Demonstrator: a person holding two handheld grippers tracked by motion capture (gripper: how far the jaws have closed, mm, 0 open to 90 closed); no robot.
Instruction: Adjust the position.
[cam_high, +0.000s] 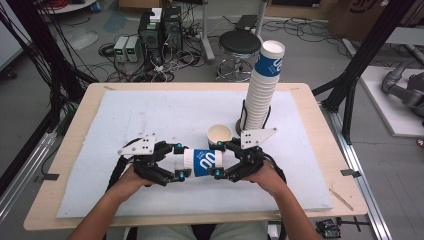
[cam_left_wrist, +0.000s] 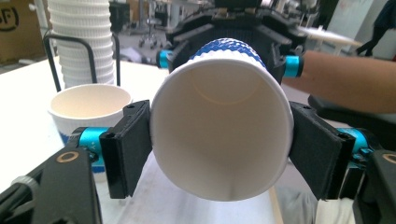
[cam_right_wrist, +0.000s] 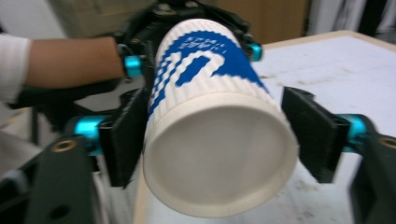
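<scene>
1. White ribbed paper cup with blue logo (cam_high: 202, 162) lies sideways in front of the tall cup stack (cam_high: 262, 85), between both grippers.
2. I see the left gripper (cam_left_wrist: 219, 156) clamping its rim; the right gripper (cam_right_wrist: 219, 144) has one pad off the base, released.
3. Handover step, I judge; next I withdraw the right.

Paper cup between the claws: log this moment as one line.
paper cup: sideways between claws | left claw: shut on mouth end | right claw: open around base end | second cup: upright by stack
</scene>
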